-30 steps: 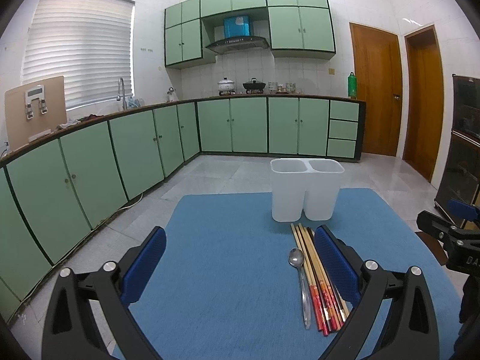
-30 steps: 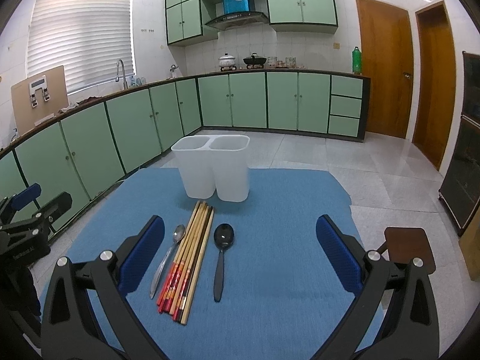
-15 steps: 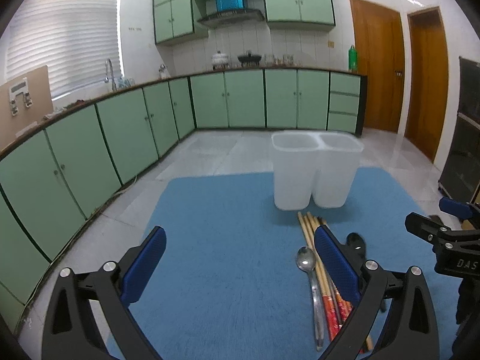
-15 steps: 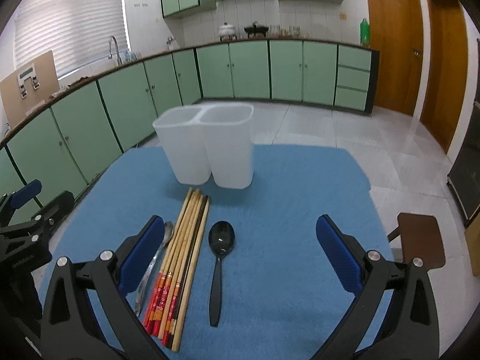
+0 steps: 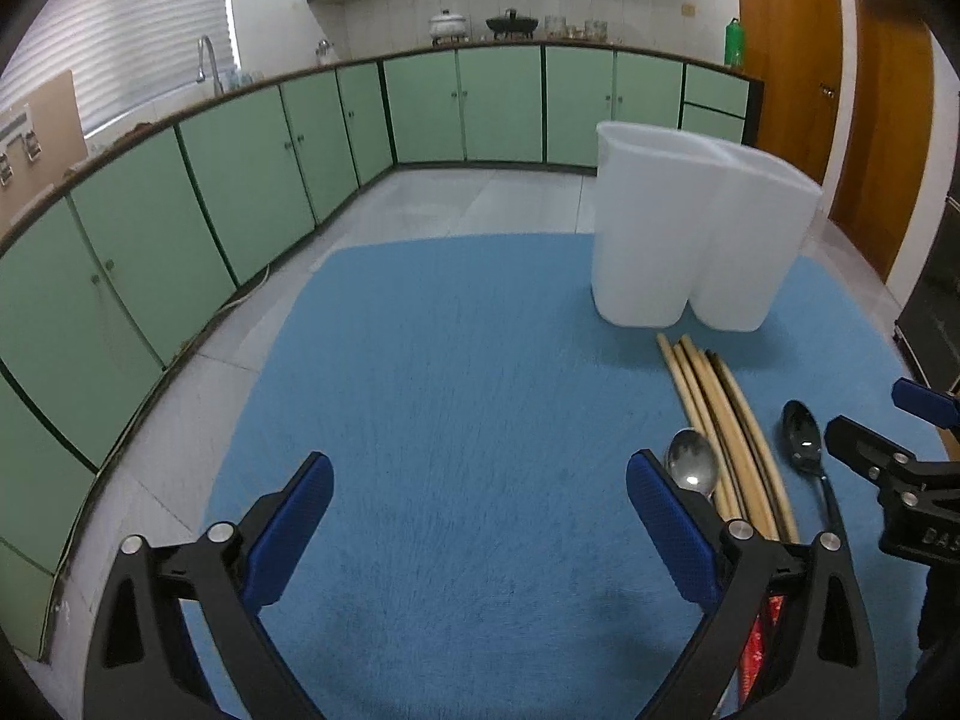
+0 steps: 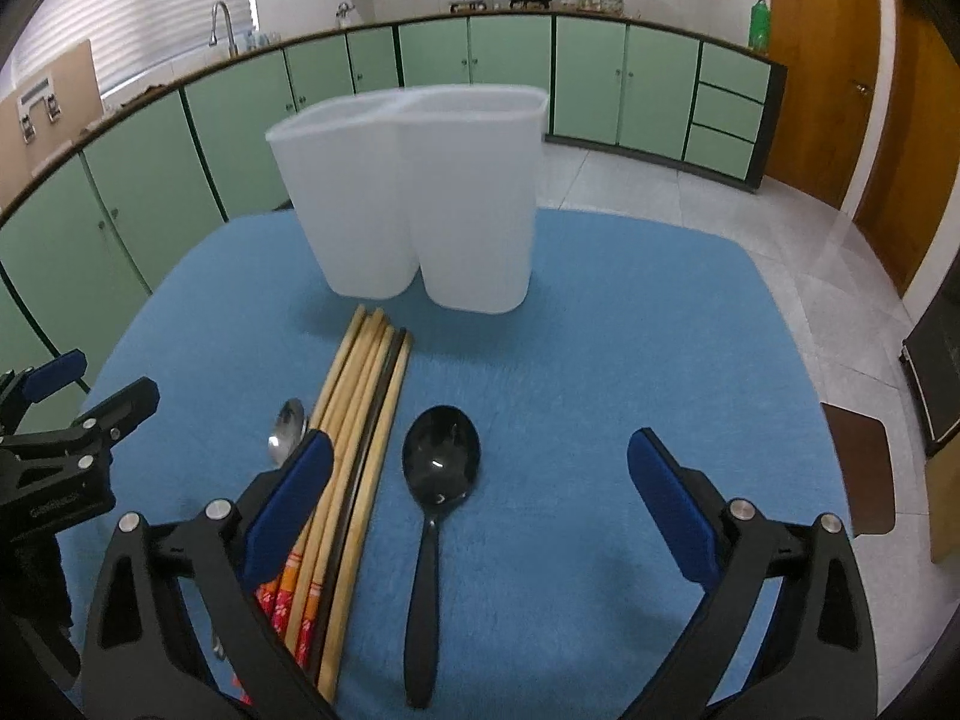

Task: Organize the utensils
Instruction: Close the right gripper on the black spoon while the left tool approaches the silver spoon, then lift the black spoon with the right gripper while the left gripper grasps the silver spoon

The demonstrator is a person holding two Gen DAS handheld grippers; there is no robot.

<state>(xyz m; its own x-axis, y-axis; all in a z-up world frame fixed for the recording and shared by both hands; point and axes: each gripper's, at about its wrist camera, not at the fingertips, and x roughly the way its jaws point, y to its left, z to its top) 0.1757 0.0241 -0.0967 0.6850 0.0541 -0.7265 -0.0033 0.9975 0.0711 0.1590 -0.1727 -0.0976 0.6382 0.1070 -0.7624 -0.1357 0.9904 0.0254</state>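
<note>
A white two-compartment utensil holder (image 6: 414, 198) (image 5: 690, 240) stands upright on the blue mat (image 6: 600, 372) (image 5: 450, 390). In front of it lie a bundle of wooden chopsticks (image 6: 360, 420) (image 5: 726, 420), a metal spoon (image 6: 287, 432) (image 5: 691, 468) on their left and a black spoon (image 6: 438, 480) (image 5: 804, 438) on their right. My right gripper (image 6: 480, 510) is open, low over the black spoon, which lies between its fingers. My left gripper (image 5: 480, 516) is open and empty over bare mat, left of the metal spoon. Each gripper shows at the edge of the other's view.
Green kitchen cabinets (image 5: 240, 180) run along the left and back walls. A brown stool (image 6: 858, 468) stands right of the table. Wooden doors (image 5: 780, 48) are at the back right.
Both grippers have moved forward and down toward the mat. The right one now straddles the black spoon; the left one has come closer to the metal spoon. Both stay open.
</note>
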